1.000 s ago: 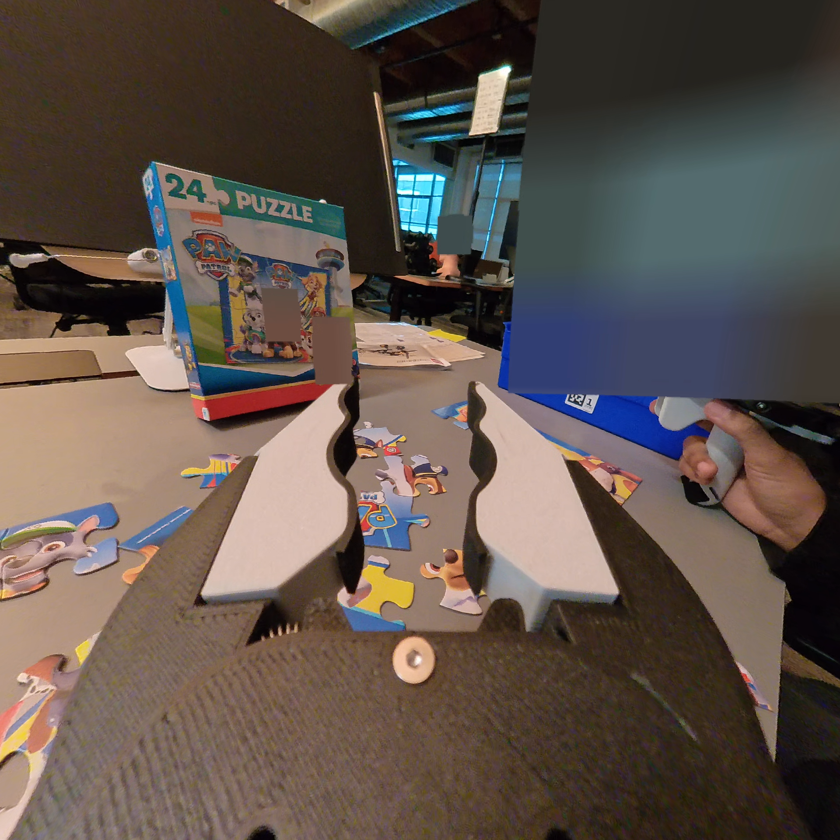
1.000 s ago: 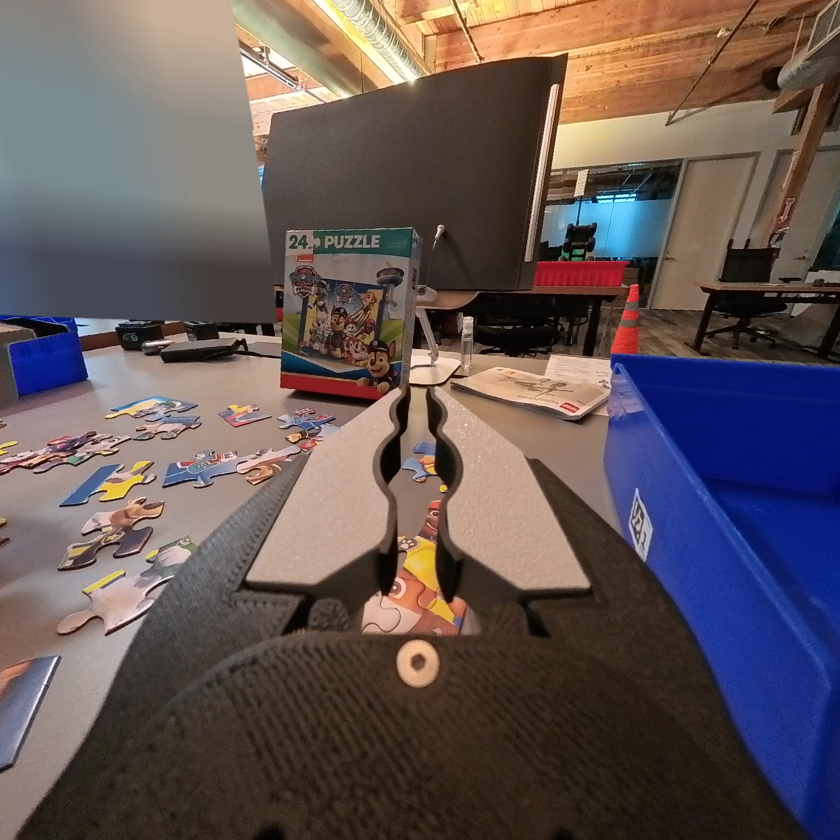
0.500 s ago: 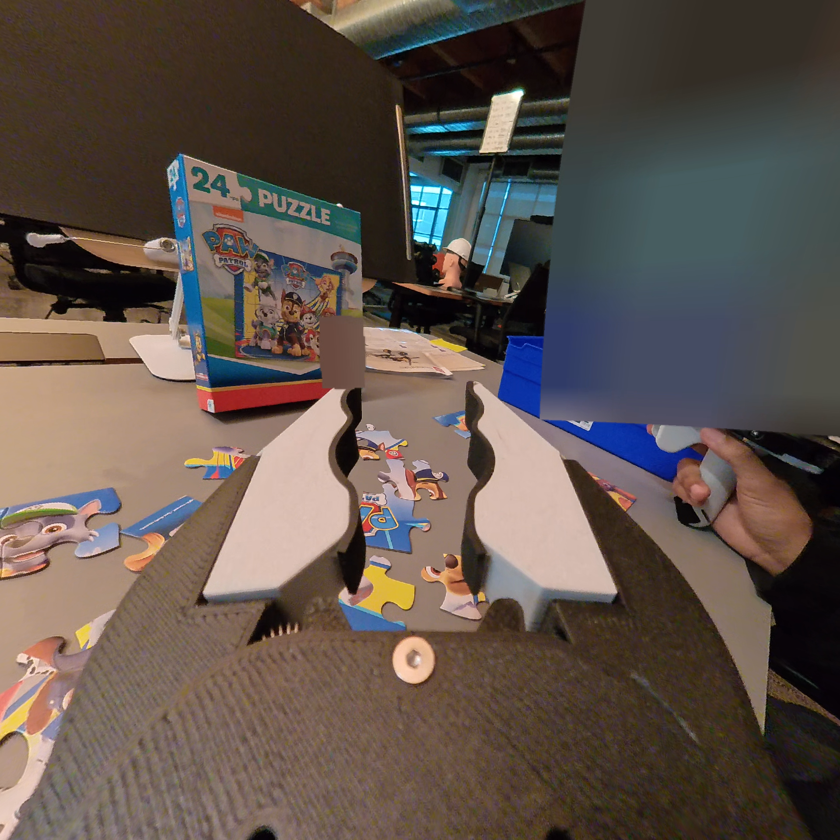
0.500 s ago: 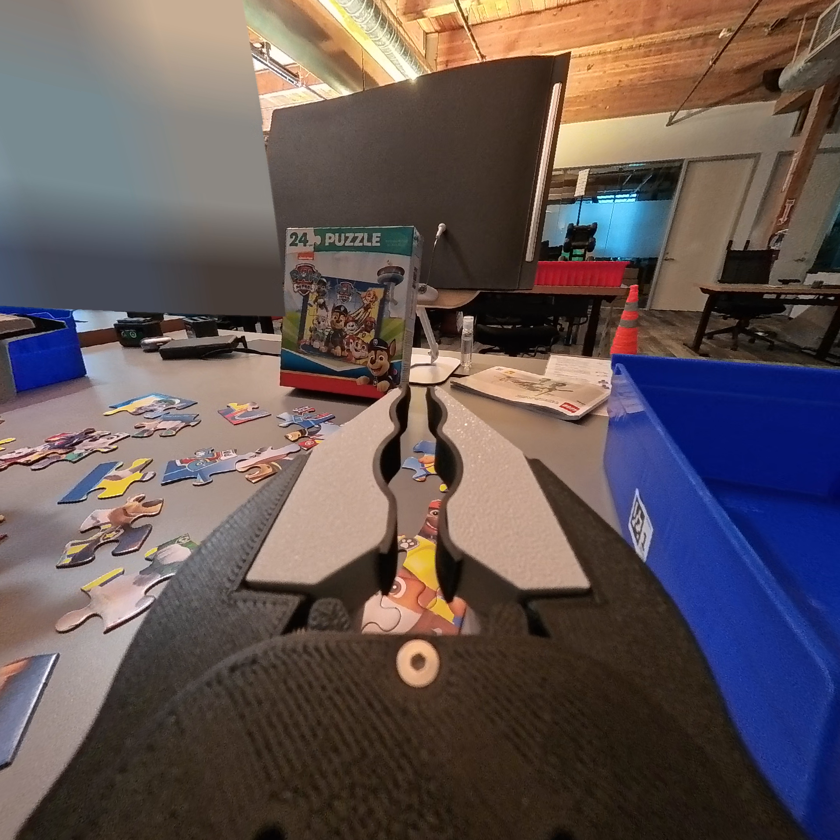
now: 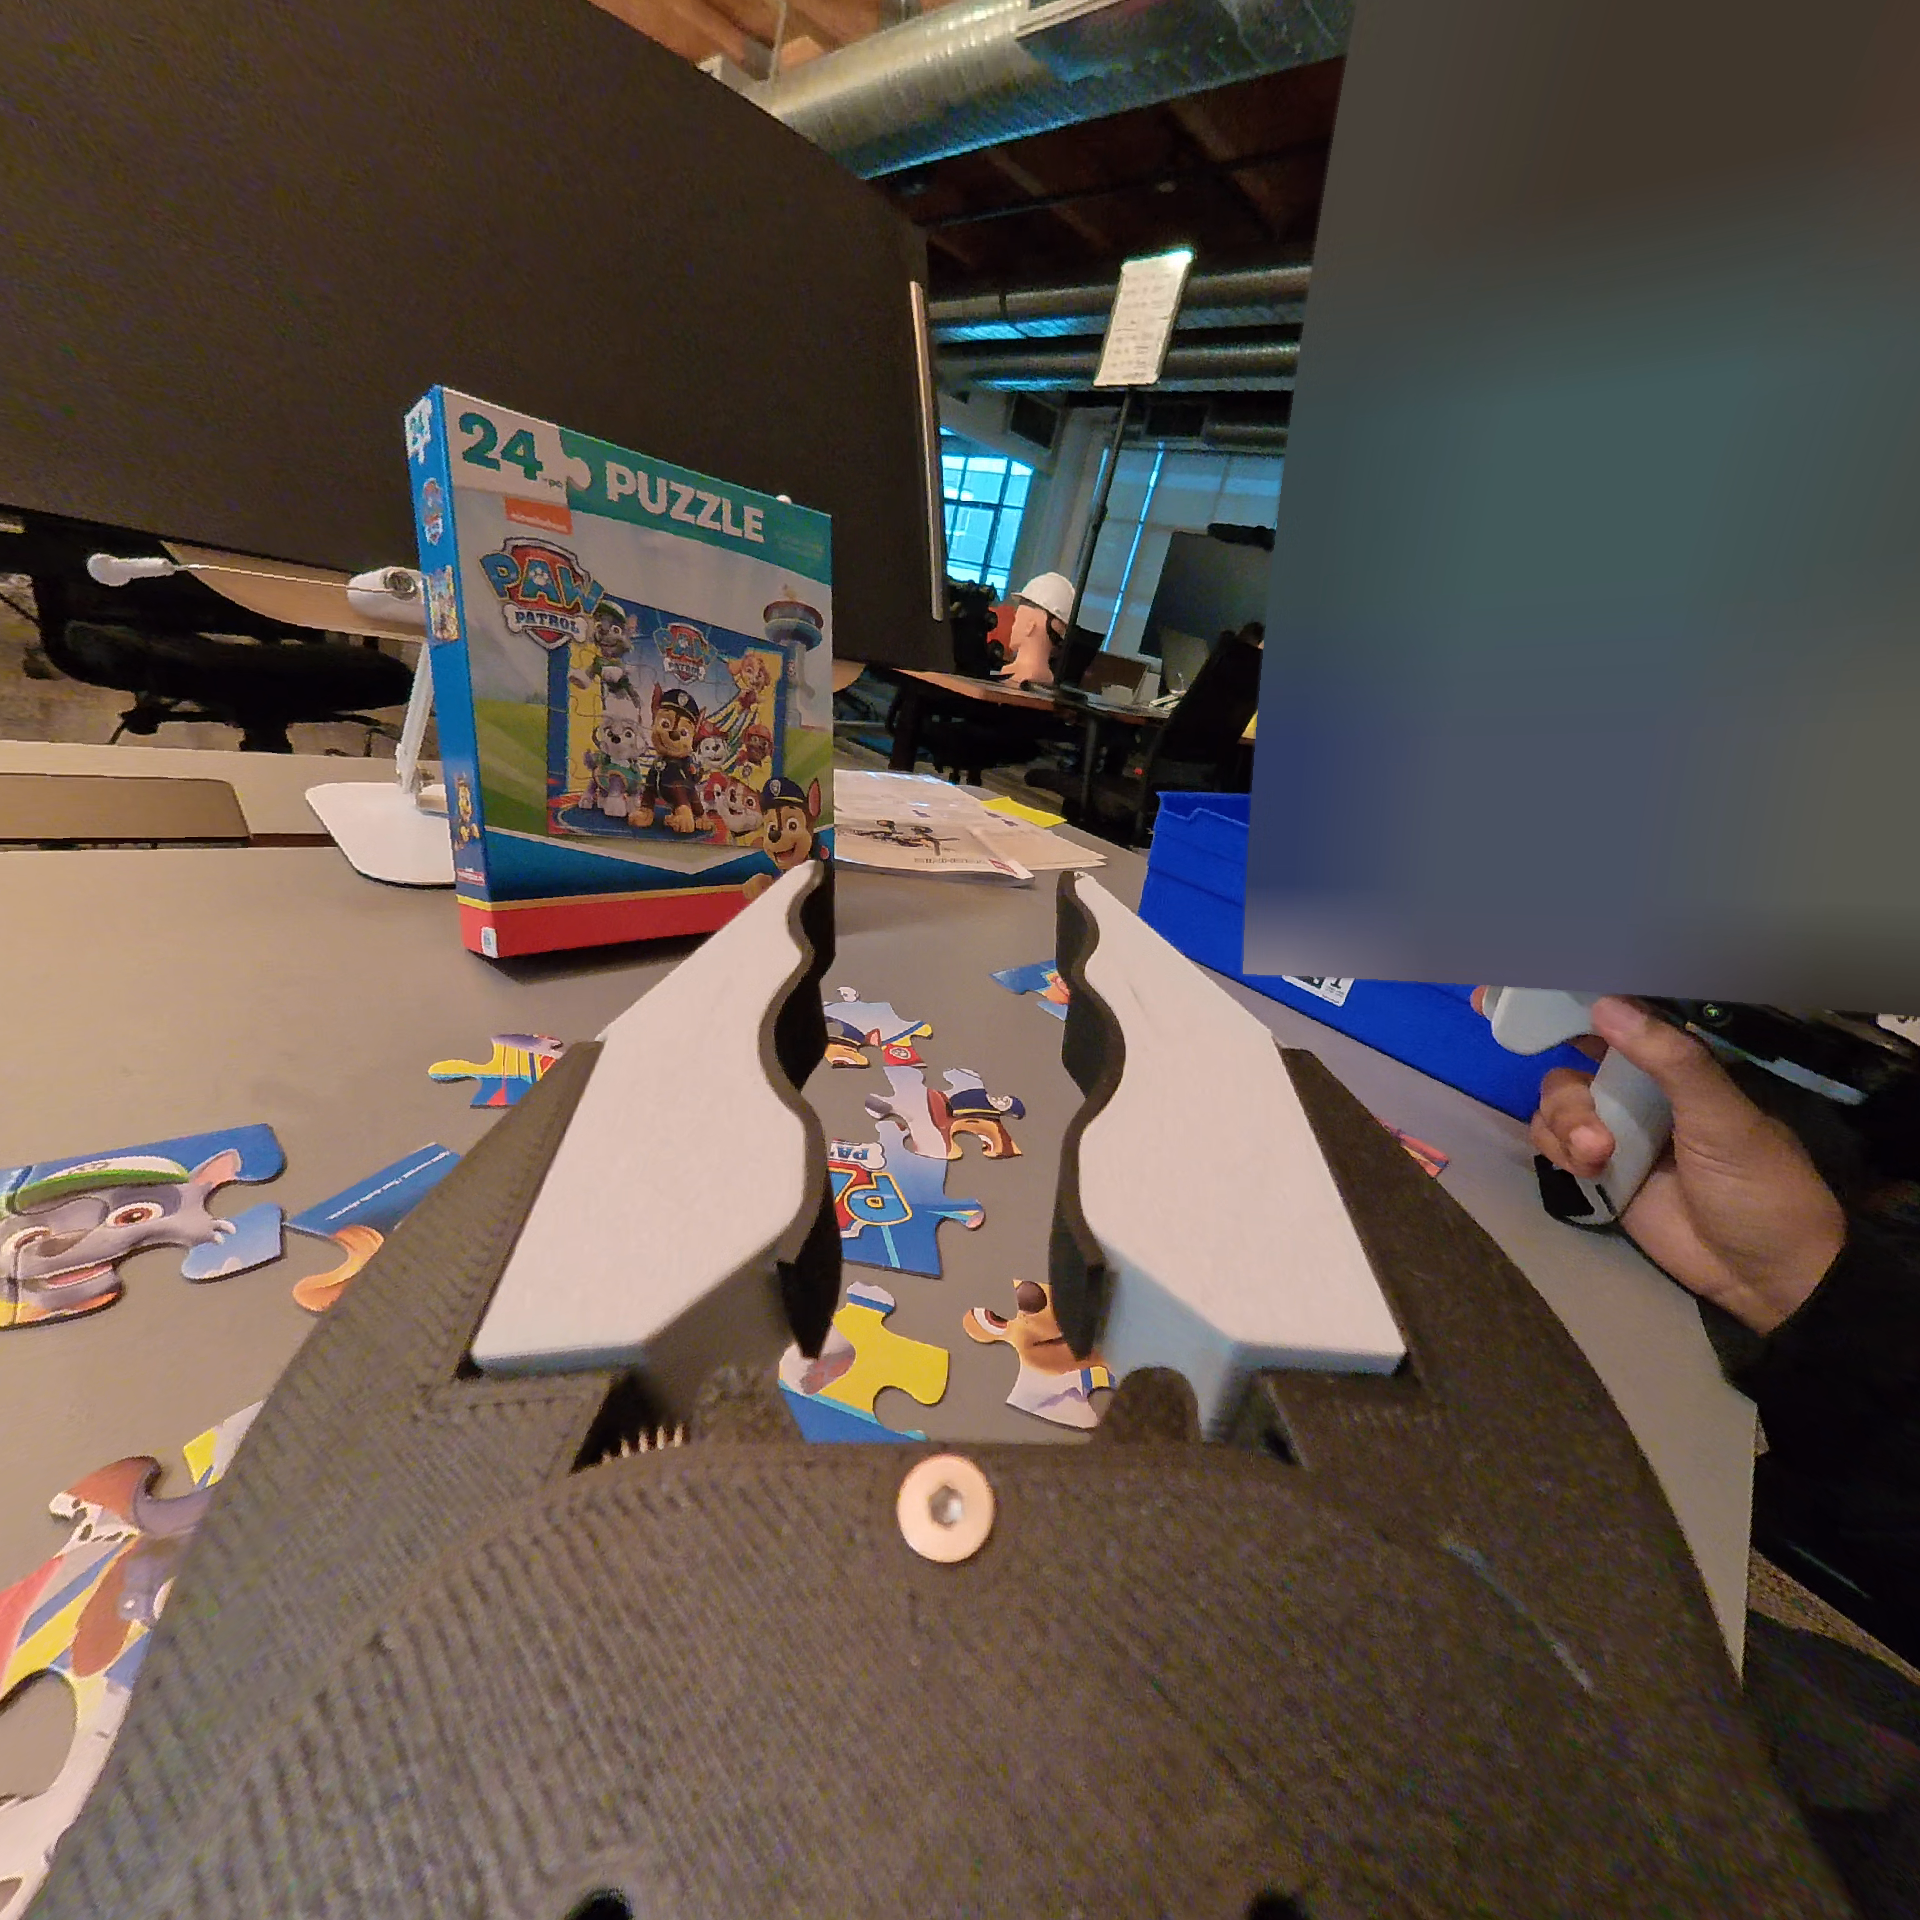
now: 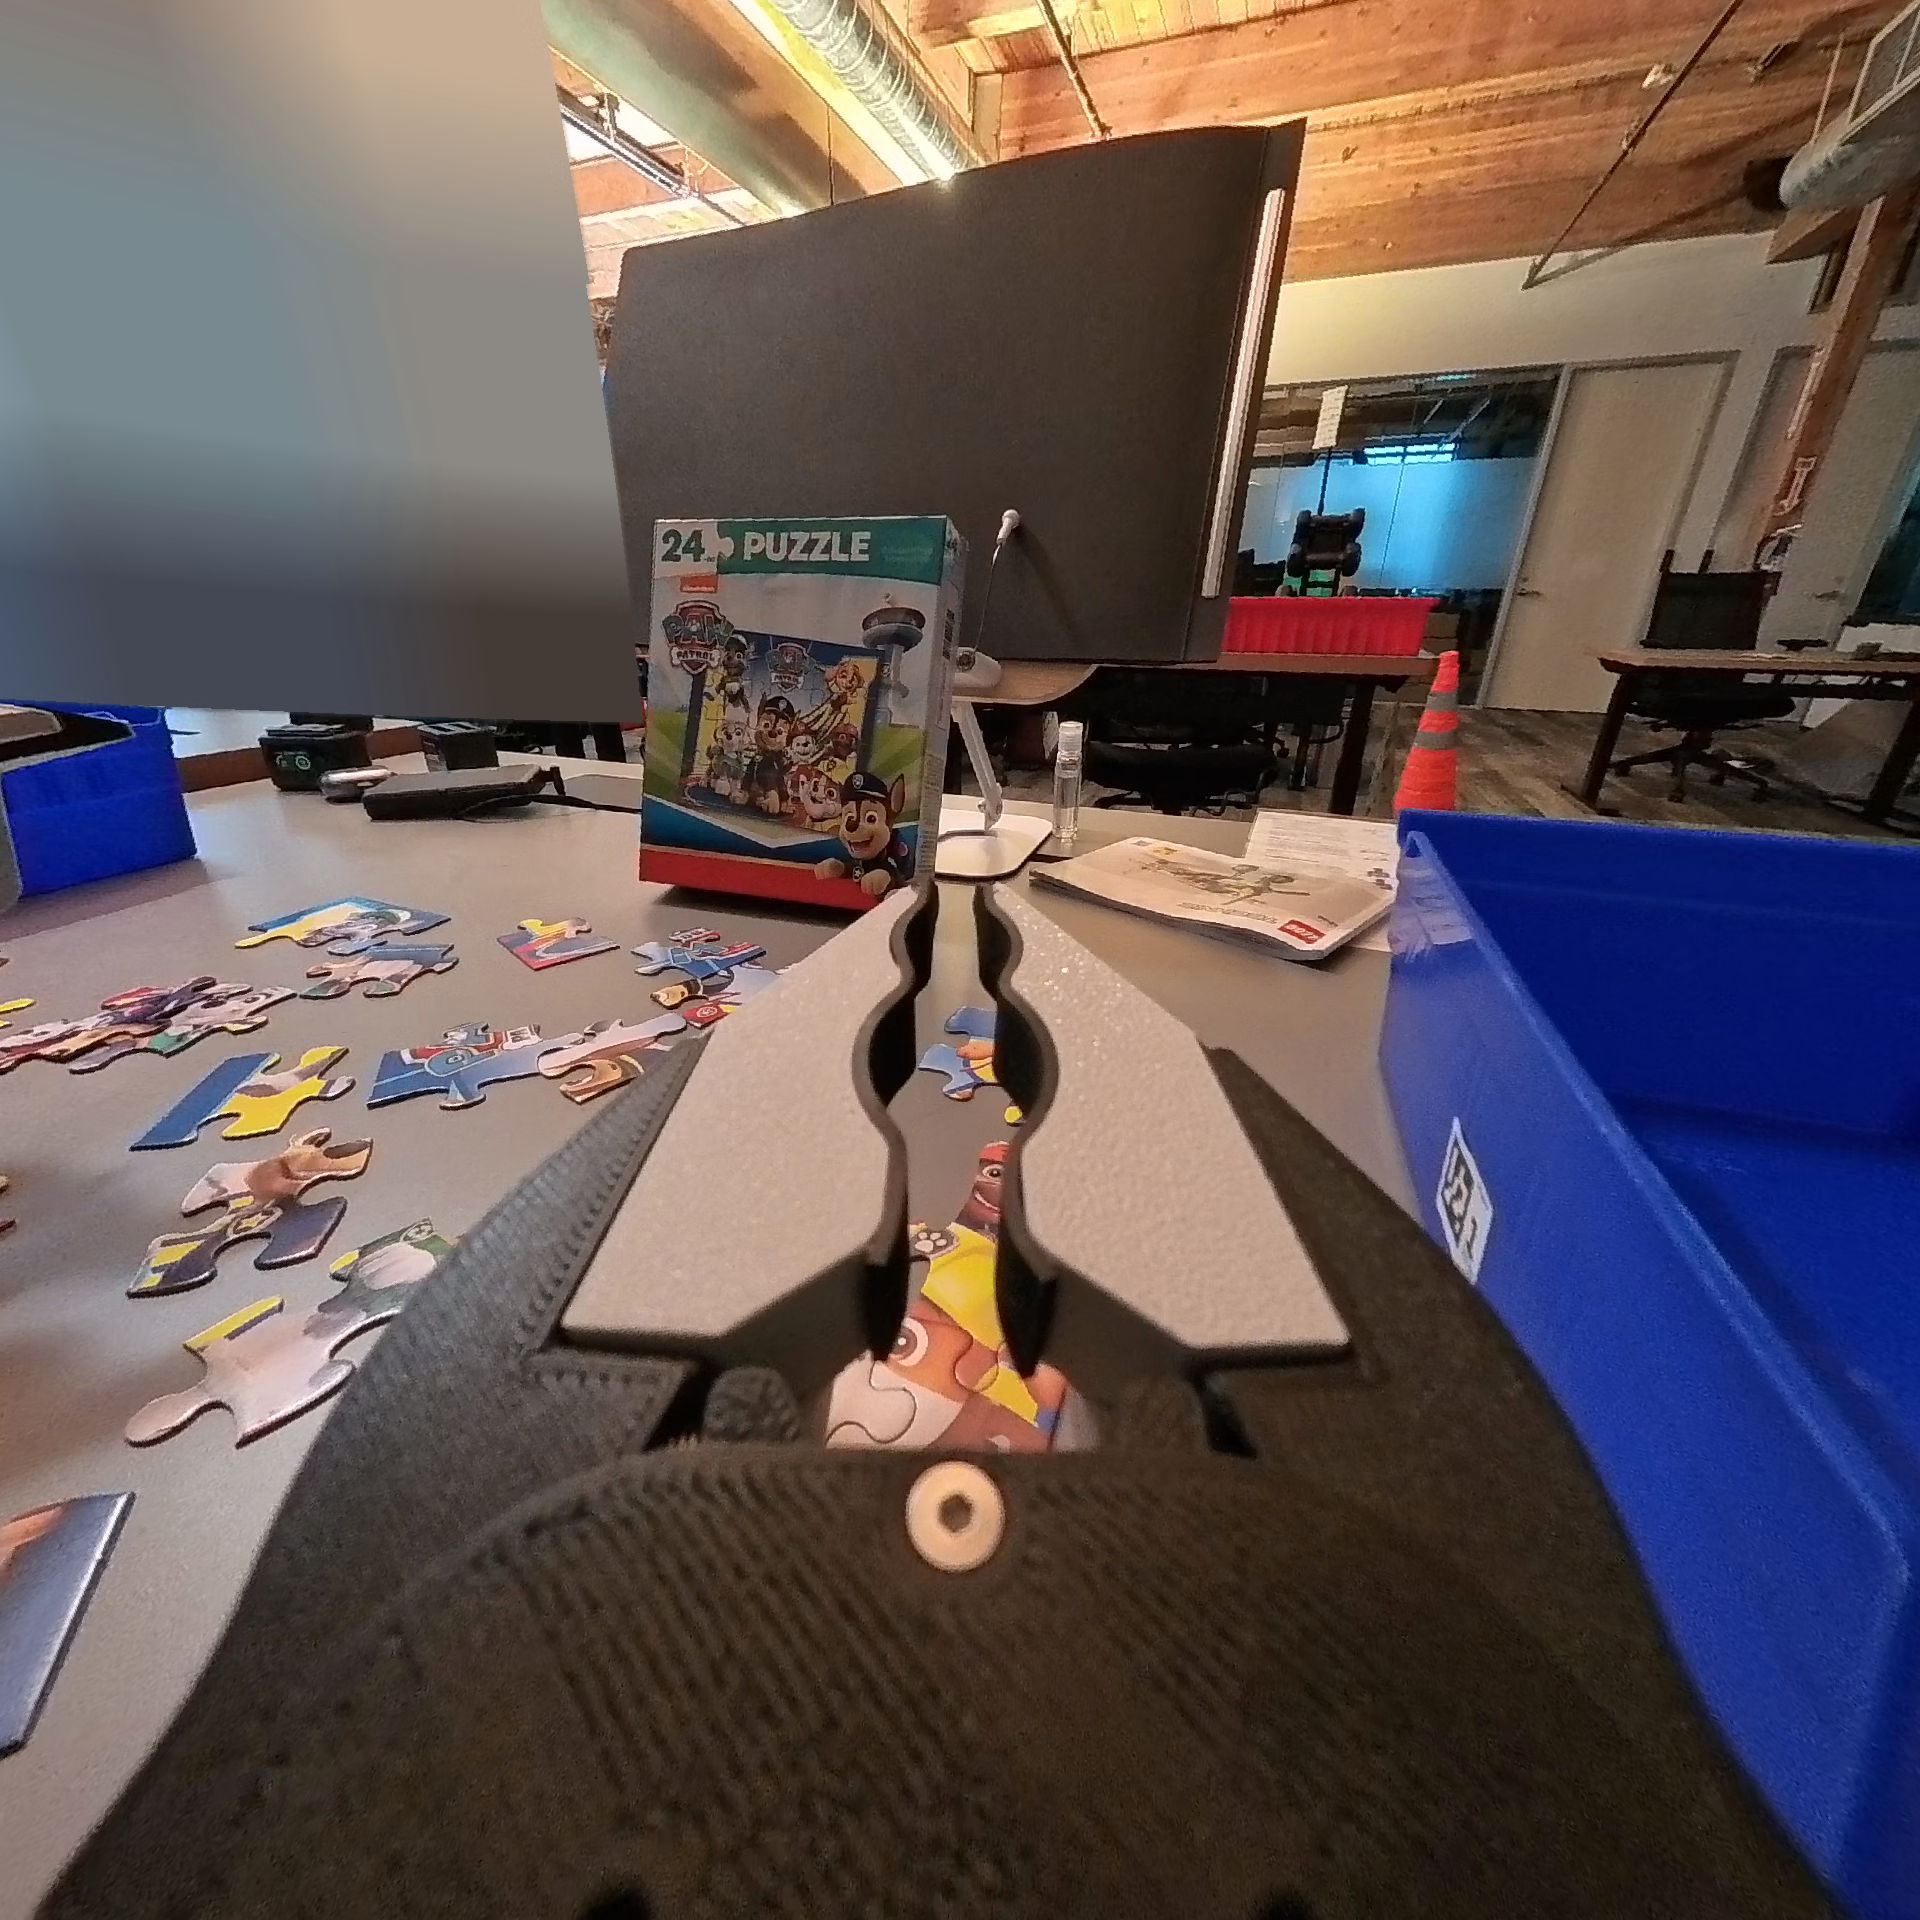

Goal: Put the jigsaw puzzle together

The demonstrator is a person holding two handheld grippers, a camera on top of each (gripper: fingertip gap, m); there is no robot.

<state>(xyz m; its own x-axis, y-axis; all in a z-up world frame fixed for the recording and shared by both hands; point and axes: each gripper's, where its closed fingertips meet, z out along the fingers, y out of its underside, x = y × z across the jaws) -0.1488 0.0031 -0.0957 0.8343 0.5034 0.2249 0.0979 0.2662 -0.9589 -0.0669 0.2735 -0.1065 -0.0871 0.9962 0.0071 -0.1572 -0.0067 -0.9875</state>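
Two grippers are recorded above a grey bench (image 5: 208,987) strewn with loose puzzle pieces. The left gripper (image 5: 943,904) stands apart with nothing between its fingers, the gap slightly narrower than a second ago. Its view has swung, so that the upright puzzle box (image 5: 644,675) now sits further right in frame and just behind the left fingertip. Beneath its jaws, flat on the bench and untouched, lie a blue piece (image 5: 894,1205), a yellow piece (image 5: 883,1351) and a brown dog piece (image 5: 1039,1351). The right gripper (image 6: 954,899) is unchanged in place, its fingers nearly together with only a thin slit, and nothing is seen in it. Below it lies a joined patch of pieces (image 6: 956,1351), and the blue bin (image 6: 1662,1143) stands just to its right. A hand (image 5: 1704,1174) grips that gripper's handle.
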